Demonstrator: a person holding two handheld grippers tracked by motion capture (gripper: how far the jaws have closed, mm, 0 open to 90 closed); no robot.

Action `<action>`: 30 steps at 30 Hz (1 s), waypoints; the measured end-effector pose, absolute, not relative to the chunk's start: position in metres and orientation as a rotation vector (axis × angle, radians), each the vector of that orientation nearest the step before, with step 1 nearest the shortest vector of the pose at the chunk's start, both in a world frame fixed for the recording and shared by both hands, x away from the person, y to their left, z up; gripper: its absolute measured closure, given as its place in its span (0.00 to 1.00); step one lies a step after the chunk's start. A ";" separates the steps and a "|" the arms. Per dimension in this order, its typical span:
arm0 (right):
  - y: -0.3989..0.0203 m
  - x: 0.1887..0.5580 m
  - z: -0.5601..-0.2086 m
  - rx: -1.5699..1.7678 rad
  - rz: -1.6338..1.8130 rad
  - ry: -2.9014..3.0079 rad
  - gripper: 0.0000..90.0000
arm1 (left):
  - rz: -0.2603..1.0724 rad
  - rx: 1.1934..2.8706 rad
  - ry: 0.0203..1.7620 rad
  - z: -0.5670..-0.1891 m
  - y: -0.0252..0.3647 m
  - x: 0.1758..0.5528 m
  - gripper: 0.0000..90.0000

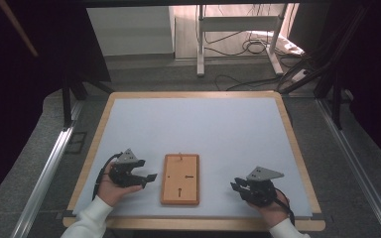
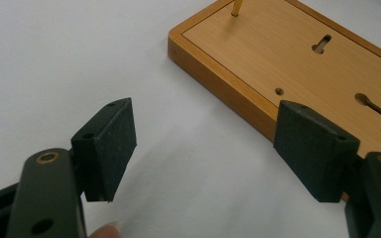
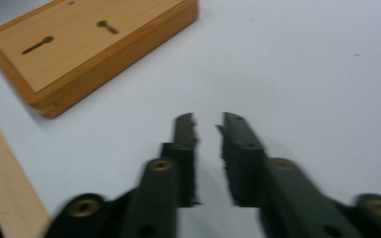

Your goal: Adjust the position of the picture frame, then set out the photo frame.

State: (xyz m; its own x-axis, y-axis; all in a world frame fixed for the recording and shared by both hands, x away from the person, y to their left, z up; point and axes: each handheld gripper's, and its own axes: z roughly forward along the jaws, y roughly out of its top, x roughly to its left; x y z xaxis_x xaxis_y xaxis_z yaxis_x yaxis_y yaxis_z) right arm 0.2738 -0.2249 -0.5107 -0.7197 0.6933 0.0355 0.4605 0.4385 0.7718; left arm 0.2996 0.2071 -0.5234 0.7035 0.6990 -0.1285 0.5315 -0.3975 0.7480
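A flat rectangular wooden board (image 1: 180,179) with keyhole slots is seen near the worktop's (image 1: 203,124) front edge. The left gripper (image 1: 148,179), jaws released, should be squared to the board's near edge; the right gripper (image 1: 234,187) is held slightly parted, empty.

My left gripper (image 1: 148,177) sits low with jaws spread wide, nothing between them. My right gripper (image 1: 234,187) has a narrow gap and holds nothing, both hands resting low.
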 end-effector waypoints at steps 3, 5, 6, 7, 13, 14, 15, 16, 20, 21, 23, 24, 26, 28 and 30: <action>-0.226 0.275 -0.513 1.010 1.199 2.377 0.58 | 0.262 2.094 0.934 -0.524 0.207 0.300 0.28; -0.223 0.275 -0.513 1.013 1.200 2.350 0.48 | 0.262 2.098 0.932 -0.524 0.207 0.300 0.28; -0.221 0.275 -0.513 1.011 1.201 2.345 0.44 | 0.263 2.099 0.932 -0.524 0.207 0.300 0.28; -0.220 0.275 -0.513 1.010 1.202 2.339 0.41 | 0.263 2.099 0.932 -0.524 0.207 0.300 0.28; -0.221 0.277 -0.515 1.061 1.211 2.319 0.34 | 0.261 2.103 0.931 -0.524 0.206 0.300 0.28; -0.221 0.278 -0.515 1.069 1.213 2.314 0.34 | 0.261 2.101 0.931 -0.524 0.206 0.300 0.28; -0.222 0.278 -0.515 1.078 1.215 2.314 0.34 | 0.263 2.099 0.931 -0.524 0.206 0.300 0.28; -0.222 0.279 -0.515 1.082 1.217 2.315 0.34 | 0.263 2.096 0.931 -0.523 0.206 0.300 0.28; -0.220 0.279 -0.515 1.075 1.199 2.325 0.32 | 0.265 2.088 0.934 -0.523 0.206 0.300 0.28; -0.220 0.279 -0.515 1.073 1.196 2.324 0.32 | 0.266 2.086 0.934 -0.523 0.206 0.300 0.28; -0.219 0.279 -0.515 1.071 1.196 2.323 0.31 | 0.267 2.083 0.929 -0.522 0.205 0.301 0.28; -0.219 0.279 -0.515 1.070 1.199 2.322 0.31 | 0.265 2.082 0.926 -0.521 0.204 0.301 0.28; -0.218 0.279 -0.515 1.062 1.196 2.327 0.31 | 0.276 2.094 0.912 -0.519 0.201 0.302 0.28; -0.217 0.279 -0.516 1.055 1.191 2.332 0.31 | 0.295 2.119 0.895 -0.516 0.196 0.303 0.29; -0.217 0.279 -0.516 1.045 1.183 2.338 0.30 | 0.293 2.125 0.878 -0.515 0.192 0.304 0.29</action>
State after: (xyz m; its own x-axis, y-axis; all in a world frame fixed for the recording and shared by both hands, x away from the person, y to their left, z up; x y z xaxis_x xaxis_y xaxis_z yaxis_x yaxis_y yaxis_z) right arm 0.2791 -0.2166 -0.5163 -0.6815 0.7307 0.0418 0.4665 0.3896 0.7941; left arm 0.3038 0.1920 -0.5145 0.7321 0.6761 -0.0837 0.4907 -0.4380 0.7532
